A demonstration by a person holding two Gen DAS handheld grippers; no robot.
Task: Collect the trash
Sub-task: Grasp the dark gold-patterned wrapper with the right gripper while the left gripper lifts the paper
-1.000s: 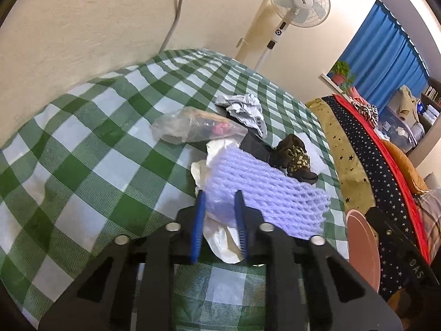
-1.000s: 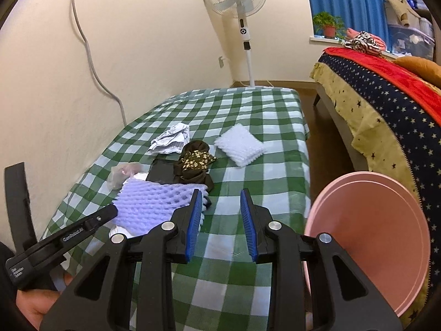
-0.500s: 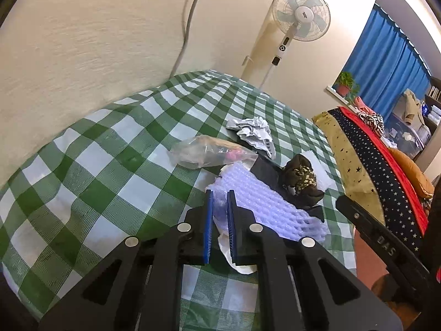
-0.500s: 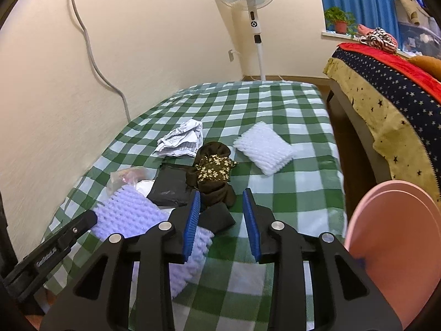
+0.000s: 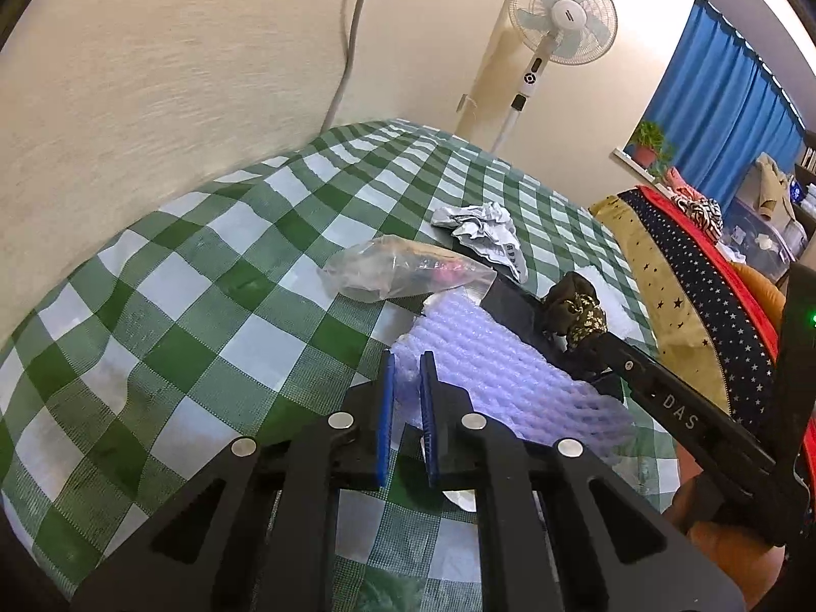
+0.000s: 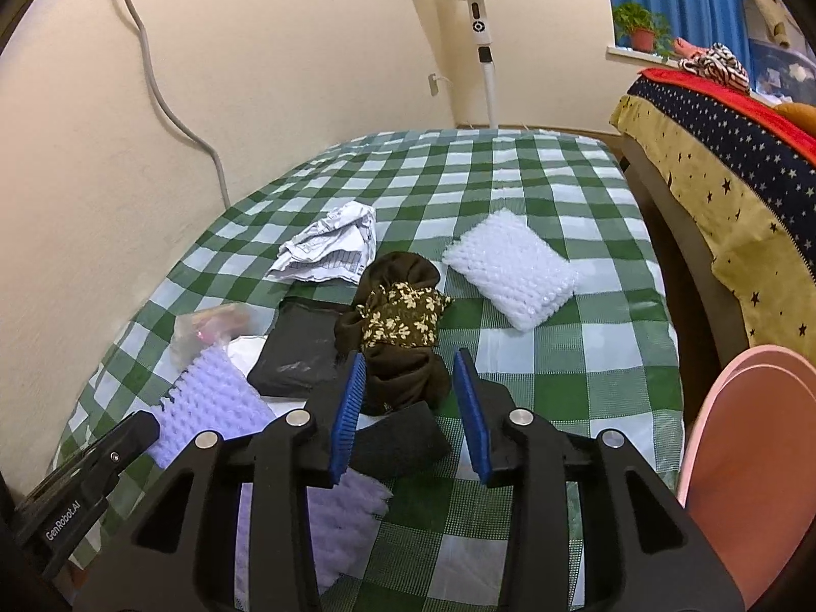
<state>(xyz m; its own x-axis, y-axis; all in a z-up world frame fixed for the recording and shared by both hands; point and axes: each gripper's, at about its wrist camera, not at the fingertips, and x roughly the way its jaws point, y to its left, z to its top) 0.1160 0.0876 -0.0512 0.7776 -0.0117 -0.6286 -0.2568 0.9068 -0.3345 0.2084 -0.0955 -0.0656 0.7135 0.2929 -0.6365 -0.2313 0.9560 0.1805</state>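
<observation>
Left gripper (image 5: 405,382): narrowed over the last second until the two blue pads pinch the near edge of the lilac foam net (image 5: 505,372); the gap that stood around that edge a second ago is gone, and the hand has kept its place.

Lilac foam net: lies near the front edge of the bed, on the checked green-and-white bed cover (image 5: 204,280), with white paper showing under it; its far side touches a flat black pouch (image 6: 296,347).

Right gripper (image 6: 410,395): half open, nothing pressed between the pads. It has come forward and lower over the pile; a second ago bare cover showed between its pads, now the dark cloth bundle (image 6: 403,321) with a flowered patch does, untouched on either side.

Other trash on the bed: clear plastic bag (image 5: 403,270) toward the wall side, crumpled paper (image 6: 331,245) behind the pile toward the middle, white foam pad (image 6: 510,270) apart on the side nearest the other bed.

Pink tub (image 6: 755,459): off the bed's front right corner; probably where the trash goes.

What changed: one piece is now gripped, and the second hand is lined up on the next.

Meaning for the task: collecting has only started; nothing visible has reached the tub. The net looks ready to be lifted off the cover.

Risk: the net is soft and held by one edge only, so it may sag, drag the paper beneath it or slip free.
</observation>
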